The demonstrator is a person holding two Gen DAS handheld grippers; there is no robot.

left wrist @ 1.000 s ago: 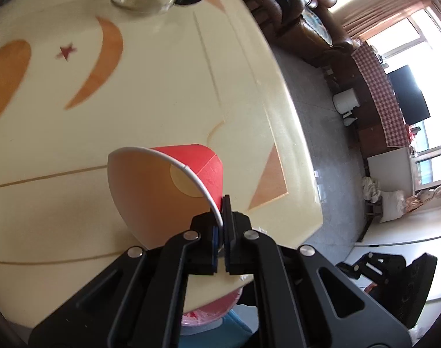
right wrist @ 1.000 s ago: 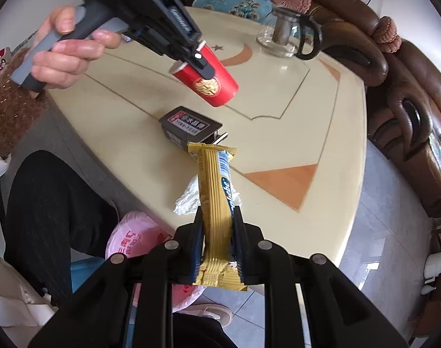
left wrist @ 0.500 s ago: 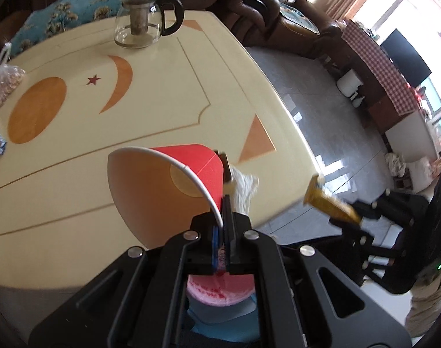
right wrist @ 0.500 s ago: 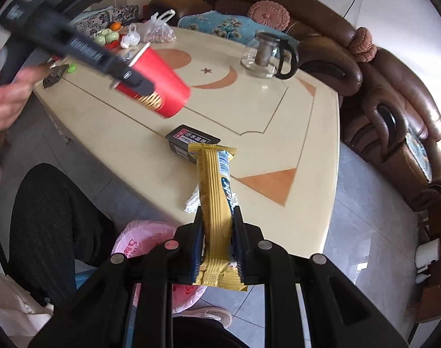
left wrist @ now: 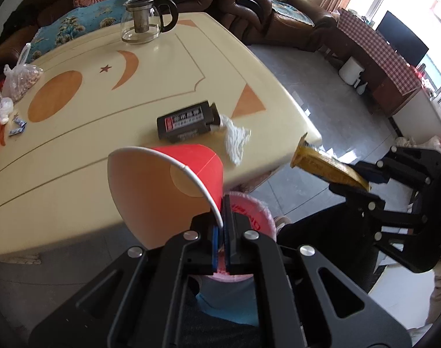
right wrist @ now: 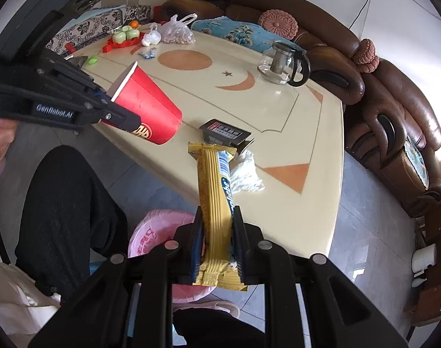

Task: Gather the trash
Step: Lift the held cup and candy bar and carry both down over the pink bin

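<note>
The left gripper (left wrist: 222, 226) has its fingers pressed together on the white rim of a red paper cup (left wrist: 162, 185), pinching the cup wall between the blue pads. The cup is tilted, its mouth toward the camera, and hangs in the air at the near edge of the cream bench with orange inlays (left wrist: 84, 116). In the right wrist view the same cup (right wrist: 146, 107) shows a gold emblem near its base and is clear of the bench top.

The right gripper (right wrist: 217, 243) has its fingers closed on a long yellow snack wrapper (right wrist: 214, 203), pinching it near its lower end so that the wrapper stands up between them, off the bench edge.

Below both grippers, on the floor beside the bench, stands a bin lined with a pink plastic bag (right wrist: 153, 232); the person's dark trouser leg (right wrist: 63, 208) is just beside it.

On the bench near its edge lie a black rectangular box with white print (left wrist: 185, 120) and, touching its end, a crumpled white tissue (left wrist: 235, 139). Farther back stands a glass teapot with a black handle (left wrist: 145, 18), and at the far left a clear plastic bag of nuts (left wrist: 20, 82).
</note>
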